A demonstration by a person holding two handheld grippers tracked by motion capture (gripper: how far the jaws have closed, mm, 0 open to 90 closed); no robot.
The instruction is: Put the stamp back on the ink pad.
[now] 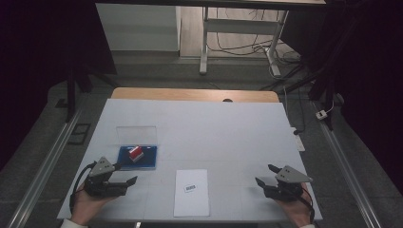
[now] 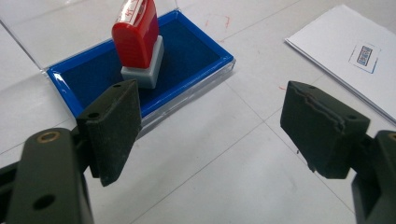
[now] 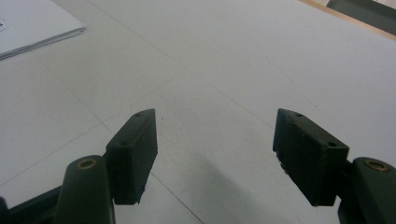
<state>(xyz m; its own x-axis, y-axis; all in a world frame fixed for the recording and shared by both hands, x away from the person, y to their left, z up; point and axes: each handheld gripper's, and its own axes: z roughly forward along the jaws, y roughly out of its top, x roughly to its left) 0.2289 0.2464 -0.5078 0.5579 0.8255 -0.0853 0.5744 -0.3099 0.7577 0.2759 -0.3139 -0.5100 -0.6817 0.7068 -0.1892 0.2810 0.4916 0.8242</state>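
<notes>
Low over table, left tool [image 2: 210,126] gaping, stamp [image 2: 137,39] ahead.

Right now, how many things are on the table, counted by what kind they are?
Red stamp: 1
Blue ink pad: 1
Clear lid of the ink pad: 1
White paper sheet with a barcode label: 1
Black grippers, left gripper and right gripper: 2
Total: 6

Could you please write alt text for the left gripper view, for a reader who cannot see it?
A red stamp stands upright on a blue ink pad on a white table, just beyond the open left claw. A sheet of paper with a small printed label lies at upper right.
</notes>
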